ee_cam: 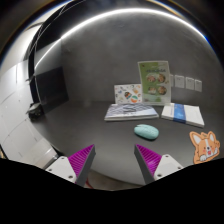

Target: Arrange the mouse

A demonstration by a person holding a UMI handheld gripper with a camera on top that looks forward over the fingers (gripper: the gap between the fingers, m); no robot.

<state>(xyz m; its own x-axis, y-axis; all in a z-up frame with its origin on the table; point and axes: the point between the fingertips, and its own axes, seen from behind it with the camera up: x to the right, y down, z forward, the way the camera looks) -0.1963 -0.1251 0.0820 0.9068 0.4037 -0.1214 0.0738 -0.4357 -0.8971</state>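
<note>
My gripper (114,160) hangs spread and empty above the grey surface (90,125); the mouse (147,131) lies untouched just ahead of my fingers, near the booklets (137,108); reaching, grasping and arranging all remain, I judge.

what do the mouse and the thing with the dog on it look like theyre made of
Mouse: probably smooth plastic, pale teal, with an even, rounded shell. It lies on the table beyond the open gripper. Dog mat: flat and thin, with a printed cartoon dog, perhaps fabric-topped rubber or card; the view cannot settle which.
</note>
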